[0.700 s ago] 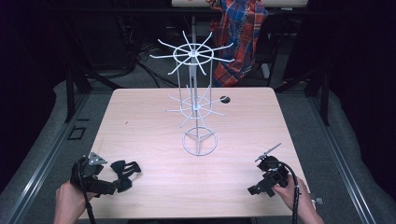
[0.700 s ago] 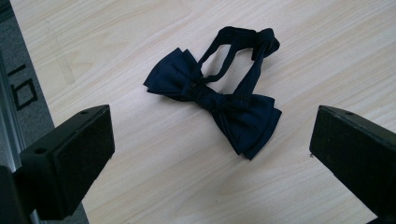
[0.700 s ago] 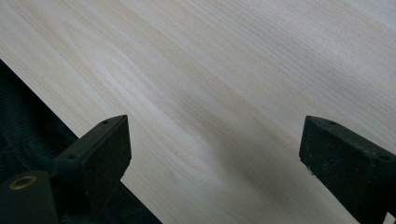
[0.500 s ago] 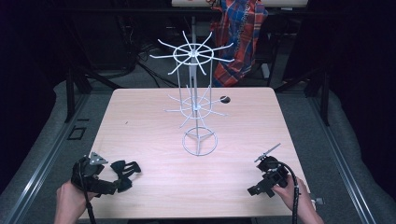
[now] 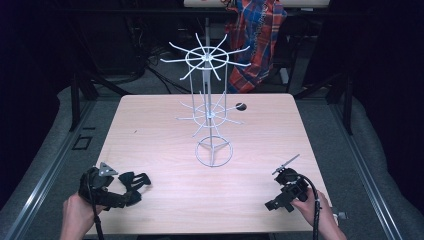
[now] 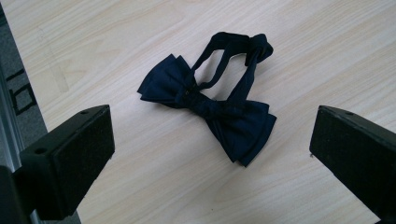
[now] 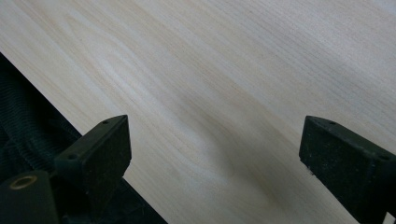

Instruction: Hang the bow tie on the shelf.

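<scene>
The light wooden table (image 5: 165, 125) carries everything, and near its middle stands a white wire display rack (image 5: 210, 117), a tall spinner with two tiers of radiating hooks on a ring base, placed where either hand could reach a hook, which suggests it is meant to receive what gets hung. Behind the table a plaid cloth (image 5: 260, 35) hangs in the dark, and a small dark round object (image 5: 241, 106) lies on the far part of the tabletop, too small to identify. At the near left corner the person's left hand (image 5: 75, 215) holds the left gripper (image 6: 210, 140) low over the wood, its jaws spread wide and empty, framing a navy bow tie (image 6: 210, 105) that lies flat just ahead of them with its neck strap looped behind; the aim looks like a lining-up for a pinch. At the near right the right gripper (image 7: 215, 154) rests over bare wood, jaws wide and holding nothing, apparently waiting its turn
</scene>
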`<action>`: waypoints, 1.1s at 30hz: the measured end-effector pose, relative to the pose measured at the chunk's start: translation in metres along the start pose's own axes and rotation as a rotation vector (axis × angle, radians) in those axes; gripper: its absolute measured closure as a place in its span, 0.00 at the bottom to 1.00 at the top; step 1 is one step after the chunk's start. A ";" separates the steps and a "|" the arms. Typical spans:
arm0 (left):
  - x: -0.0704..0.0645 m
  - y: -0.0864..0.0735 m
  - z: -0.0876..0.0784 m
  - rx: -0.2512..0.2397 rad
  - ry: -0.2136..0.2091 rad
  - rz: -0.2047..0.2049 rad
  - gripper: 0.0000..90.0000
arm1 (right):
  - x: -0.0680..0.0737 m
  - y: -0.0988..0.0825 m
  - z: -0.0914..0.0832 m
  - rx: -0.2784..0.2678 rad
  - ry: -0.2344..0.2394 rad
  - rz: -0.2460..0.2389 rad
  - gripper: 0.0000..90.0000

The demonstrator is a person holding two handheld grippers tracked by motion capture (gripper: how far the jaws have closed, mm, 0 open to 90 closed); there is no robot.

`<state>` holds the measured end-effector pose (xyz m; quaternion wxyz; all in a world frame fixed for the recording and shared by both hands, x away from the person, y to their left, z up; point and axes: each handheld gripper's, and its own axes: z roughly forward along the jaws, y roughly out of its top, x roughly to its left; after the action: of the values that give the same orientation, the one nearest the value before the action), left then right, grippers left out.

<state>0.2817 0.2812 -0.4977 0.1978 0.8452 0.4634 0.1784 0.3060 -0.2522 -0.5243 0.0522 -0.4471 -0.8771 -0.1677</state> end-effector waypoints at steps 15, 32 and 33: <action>-0.012 0.010 0.005 0.006 -0.023 0.044 0.00 | 0.001 0.000 -0.001 0.002 -0.004 -0.004 0.10; -0.030 0.028 0.027 0.046 -0.060 0.121 0.01 | 0.000 0.001 0.000 0.018 -0.010 -0.013 0.10; -0.031 0.029 0.028 0.047 -0.056 0.126 0.01 | 0.000 0.001 0.000 0.017 -0.010 -0.012 0.10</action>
<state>0.3001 0.2360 -0.5109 0.1791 0.8817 0.4075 0.1561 0.3067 -0.2523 -0.5239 0.0506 -0.4420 -0.8815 -0.1580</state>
